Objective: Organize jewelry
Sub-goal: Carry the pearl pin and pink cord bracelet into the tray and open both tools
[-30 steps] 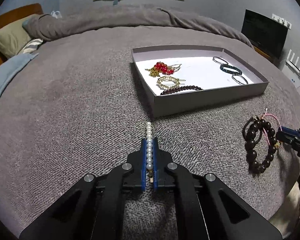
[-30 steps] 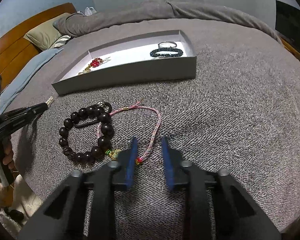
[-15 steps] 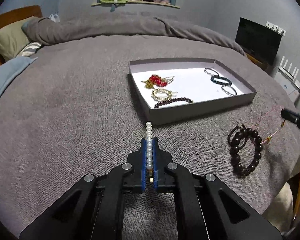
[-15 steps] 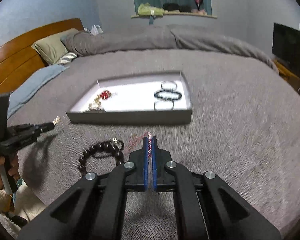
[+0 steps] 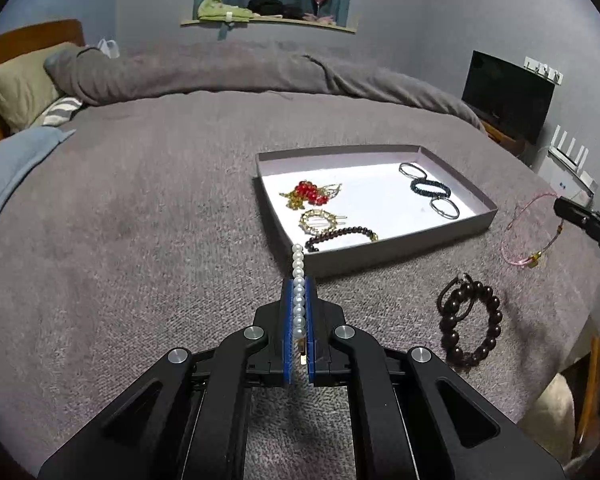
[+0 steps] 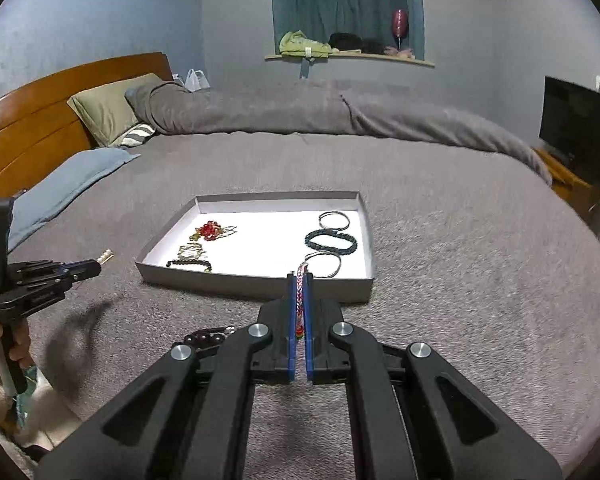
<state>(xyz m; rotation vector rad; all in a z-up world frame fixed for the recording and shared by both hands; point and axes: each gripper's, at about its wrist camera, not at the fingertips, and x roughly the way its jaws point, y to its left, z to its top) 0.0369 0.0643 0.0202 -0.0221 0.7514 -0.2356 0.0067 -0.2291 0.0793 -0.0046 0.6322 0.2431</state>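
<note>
My left gripper (image 5: pixel 299 284) is shut on a white pearl strand (image 5: pixel 297 272), held above the grey bedspread just short of the grey tray (image 5: pixel 380 256). My right gripper (image 6: pixel 299 280) is shut on a pink cord bracelet (image 6: pixel 300 292), lifted in front of the tray's near wall (image 6: pixel 260 284). In the left wrist view the pink cord (image 5: pixel 524 232) hangs from the right gripper at the far right. The tray holds a red bead brooch (image 5: pixel 310 193), a gold clip (image 5: pixel 319 220), a dark bead strand (image 5: pixel 340 236), two rings and a black braided bracelet (image 5: pixel 430 188).
A dark wooden bead bracelet (image 5: pixel 470 320) lies on the bedspread right of my left gripper, and part of it shows in the right wrist view (image 6: pixel 206 338). Pillows (image 6: pixel 108 108) and a wooden headboard (image 6: pixel 32 128) stand at the left. A TV (image 6: pixel 580 128) stands at the right.
My right gripper closed on the pink cord bracelet and lifted it off the bedspread, away from the dark bead bracelet. Both grippers have risen; the left still holds the pearls.
</note>
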